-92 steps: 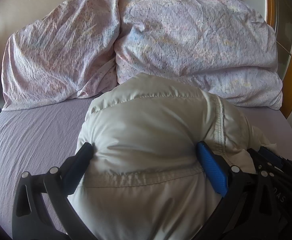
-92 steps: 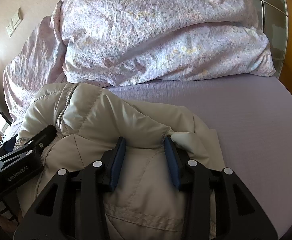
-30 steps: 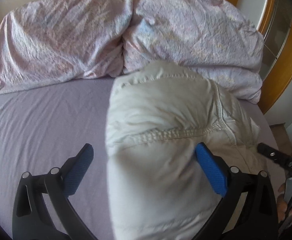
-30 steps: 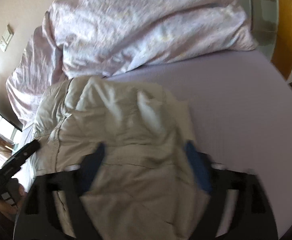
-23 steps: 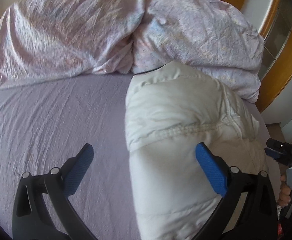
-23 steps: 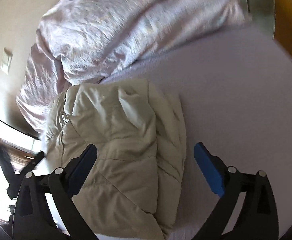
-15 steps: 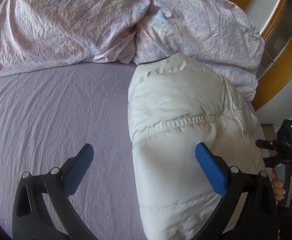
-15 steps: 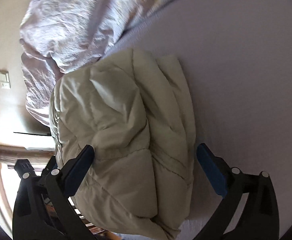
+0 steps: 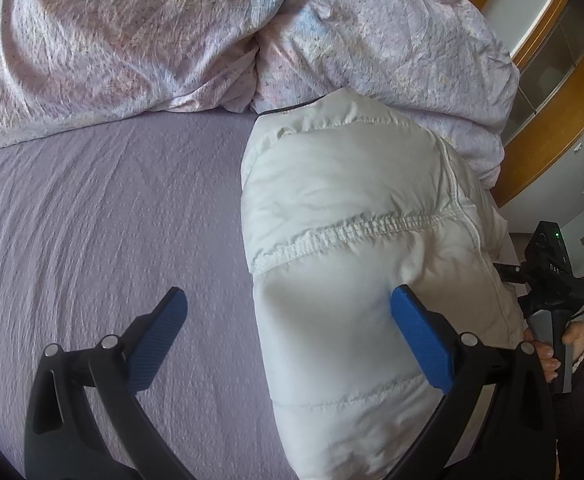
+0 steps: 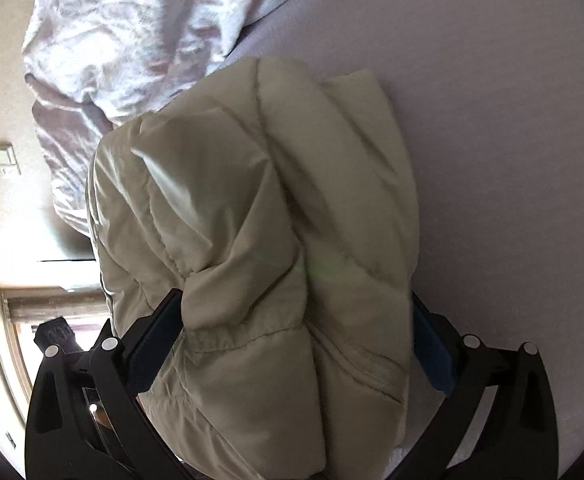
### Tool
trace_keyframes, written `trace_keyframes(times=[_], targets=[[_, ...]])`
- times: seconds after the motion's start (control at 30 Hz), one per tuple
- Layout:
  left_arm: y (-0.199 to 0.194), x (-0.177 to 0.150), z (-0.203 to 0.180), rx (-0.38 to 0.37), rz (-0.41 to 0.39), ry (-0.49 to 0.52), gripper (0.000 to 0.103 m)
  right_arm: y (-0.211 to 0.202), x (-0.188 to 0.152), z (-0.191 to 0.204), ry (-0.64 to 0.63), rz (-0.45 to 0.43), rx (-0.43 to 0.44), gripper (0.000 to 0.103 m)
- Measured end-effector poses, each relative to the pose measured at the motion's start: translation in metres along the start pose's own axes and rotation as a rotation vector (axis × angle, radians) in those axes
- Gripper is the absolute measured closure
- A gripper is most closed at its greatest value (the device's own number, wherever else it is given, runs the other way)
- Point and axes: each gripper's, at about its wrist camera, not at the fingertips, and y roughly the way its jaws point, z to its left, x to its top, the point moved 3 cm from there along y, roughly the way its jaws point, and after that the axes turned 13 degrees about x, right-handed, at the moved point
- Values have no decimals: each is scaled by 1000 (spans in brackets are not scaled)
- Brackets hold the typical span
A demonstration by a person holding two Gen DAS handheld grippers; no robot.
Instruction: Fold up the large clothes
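Both grippers have let go of the folded puffy jacket (image 9: 355,248), which now lies on the purple bed sheet (image 9: 104,220) beside the duvet (image 9: 172,32). Right gripper (image 10: 295,344) just spread wide around it; left gripper (image 9: 288,344) gapes too.

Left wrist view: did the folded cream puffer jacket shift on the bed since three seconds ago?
Yes. The cream puffer jacket now sits right of centre, exposing purple sheet between the open left gripper pads; earlier it filled that gap below the floral duvet.

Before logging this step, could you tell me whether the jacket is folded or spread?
Folded: the jacket lies as a compact, layered bundle on the bed.
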Motion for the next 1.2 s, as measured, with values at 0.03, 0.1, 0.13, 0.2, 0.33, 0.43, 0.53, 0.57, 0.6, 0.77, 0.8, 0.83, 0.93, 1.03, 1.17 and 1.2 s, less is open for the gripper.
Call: trace_keyframes(times=[0.03,0.1,0.13,0.2,0.33,0.43,0.53,0.57,0.6,0.77,0.8,0.83,0.93,1.03,1.17,1.2], targets=[[1,0,1,-5,4,-1,2,5,1,3,-7,5,13,2],[3,1,3,-18,15,-6,2,9,0,7,-17,-4,36,9],[4,1,4,-23,18,-8,2,10,0,7,-18,-8,39,11],[8,2,5,-46,34,-15,2,10,-1,6,-19,-13,46,15],[14,2,5,-74,53,-18,2,8,-3,6,-22,-19,48,20],[25,2,7,-137,97,-59,2,2,-7,5,-24,-29,51,22],[36,0,8,-207,144,-117,2,-3,-10,3,-21,-38,54,23],[39,-1,8,-226,155,-134,2,-5,-11,3,-20,-41,55,23],[42,-2,7,-253,166,-153,2,-6,-13,3,-18,-45,57,24],[50,-6,5,-343,187,-235,8,-11,-19,3,-16,-69,94,30],[49,-5,5,-353,186,-241,13,-13,-19,2,-16,-73,102,33],[47,-5,6,-362,188,-243,16,-16,-20,0,-18,-77,115,34],[43,1,9,-383,199,-241,27,-19,-26,0,-26,-95,155,41],[36,10,15,-380,188,-228,32,-18,-28,2,-27,-104,183,45],[28,24,32,-365,156,-238,33,-7,-27,15,-37,-107,224,47],[26,29,36,-361,148,-242,33,-3,-26,19,-42,-106,235,48]])
